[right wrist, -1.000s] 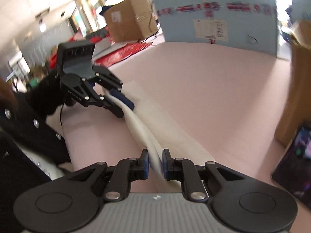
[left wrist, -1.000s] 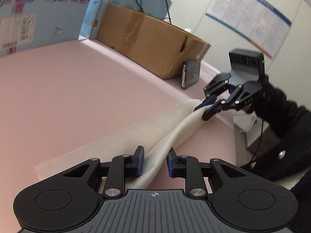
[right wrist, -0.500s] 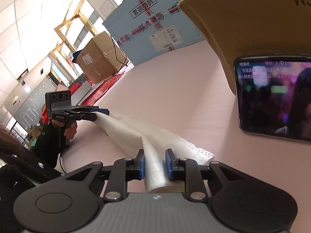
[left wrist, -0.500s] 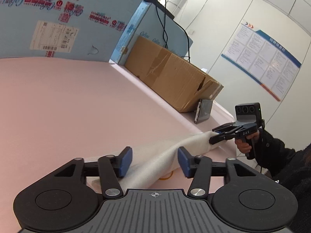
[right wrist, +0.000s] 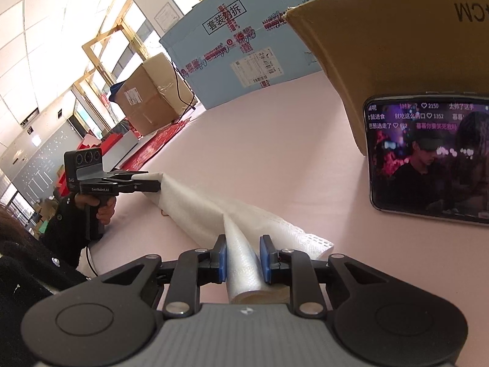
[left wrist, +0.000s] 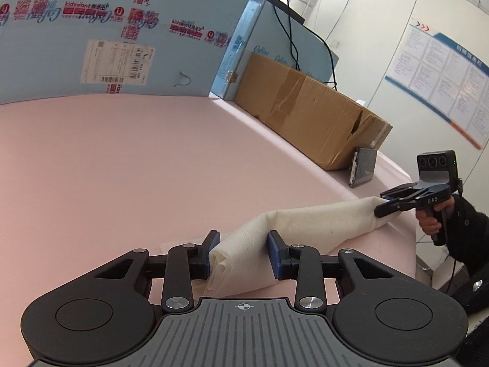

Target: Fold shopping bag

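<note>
the white shopping bag (left wrist: 308, 226) lies bunched into a long strip on the pink table (left wrist: 122, 159), strung between the two grippers. the left gripper (left wrist: 243, 252) is closing around one end, the cloth against its left pad and a sliver of gap at the other. the right gripper (right wrist: 243, 255) pinches the other end, its jaws easing apart. a phone (right wrist: 428, 156) leans on a cardboard box (right wrist: 397, 36) nearby.
</note>
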Demonstrator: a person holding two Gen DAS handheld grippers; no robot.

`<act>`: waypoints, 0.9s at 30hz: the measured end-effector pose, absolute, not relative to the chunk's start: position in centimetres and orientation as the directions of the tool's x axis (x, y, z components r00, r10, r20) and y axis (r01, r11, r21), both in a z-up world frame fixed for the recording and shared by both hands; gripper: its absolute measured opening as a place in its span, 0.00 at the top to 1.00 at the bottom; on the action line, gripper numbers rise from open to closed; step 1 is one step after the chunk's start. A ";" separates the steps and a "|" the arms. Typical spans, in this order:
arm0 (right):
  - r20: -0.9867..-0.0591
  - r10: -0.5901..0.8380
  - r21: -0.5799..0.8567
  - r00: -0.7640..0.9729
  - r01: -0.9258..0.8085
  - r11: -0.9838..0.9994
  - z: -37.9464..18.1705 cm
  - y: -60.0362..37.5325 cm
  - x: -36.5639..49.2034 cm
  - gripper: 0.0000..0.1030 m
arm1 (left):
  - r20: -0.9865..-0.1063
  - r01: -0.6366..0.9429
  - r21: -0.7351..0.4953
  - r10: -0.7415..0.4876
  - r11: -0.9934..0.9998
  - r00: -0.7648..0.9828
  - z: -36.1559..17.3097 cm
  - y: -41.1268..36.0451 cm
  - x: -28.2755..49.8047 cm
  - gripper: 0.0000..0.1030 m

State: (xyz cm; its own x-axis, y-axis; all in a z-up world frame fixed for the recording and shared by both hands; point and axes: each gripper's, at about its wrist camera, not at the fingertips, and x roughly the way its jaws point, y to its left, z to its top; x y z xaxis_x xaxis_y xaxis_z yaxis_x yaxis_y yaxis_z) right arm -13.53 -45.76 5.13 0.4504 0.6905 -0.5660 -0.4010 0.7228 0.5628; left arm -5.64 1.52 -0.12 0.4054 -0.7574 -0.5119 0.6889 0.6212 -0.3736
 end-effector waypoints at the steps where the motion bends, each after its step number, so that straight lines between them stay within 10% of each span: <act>1: -0.566 0.687 0.565 0.455 -0.393 0.726 5.2 -46.0 -13.5 0.77 | -0.512 0.684 -0.378 -0.756 0.624 0.407 -0.2 1.7 -5.5 0.67; 7: -0.585 0.659 0.549 0.472 -0.367 0.751 5.0 -46.4 -13.9 0.79 | -0.518 0.571 -0.388 -0.684 0.723 0.513 -0.6 3.9 -5.3 0.66; 13: -0.628 0.587 0.468 0.510 -0.355 0.809 5.5 -46.1 -14.6 0.79 | -0.583 0.463 0.158 -0.296 0.872 0.757 0.6 1.3 -8.9 0.53; 17: -0.655 0.556 0.410 0.512 -0.378 0.830 5.9 -45.1 -14.8 0.78 | -0.329 0.257 0.333 -0.144 0.907 0.933 4.0 -0.7 -12.3 0.45; 21: -0.659 0.560 0.401 0.501 -0.396 0.826 5.9 -45.2 -14.7 0.78 | -0.169 0.370 0.274 -0.334 0.888 0.927 6.4 -4.1 -15.2 0.43; 27: -0.629 0.606 0.451 0.488 -0.406 0.795 5.3 -46.2 -14.5 0.79 | -0.423 0.713 0.302 -0.581 0.633 0.695 3.2 -13.8 -14.0 0.75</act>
State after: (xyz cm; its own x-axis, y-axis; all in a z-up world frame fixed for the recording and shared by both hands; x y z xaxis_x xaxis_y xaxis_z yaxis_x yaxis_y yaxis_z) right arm -14.48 -46.25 5.31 0.4876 0.6056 -0.6289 -0.4060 0.7950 0.4507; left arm -14.05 -13.81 3.23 0.6953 -0.5811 -0.4229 0.7128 0.6330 0.3022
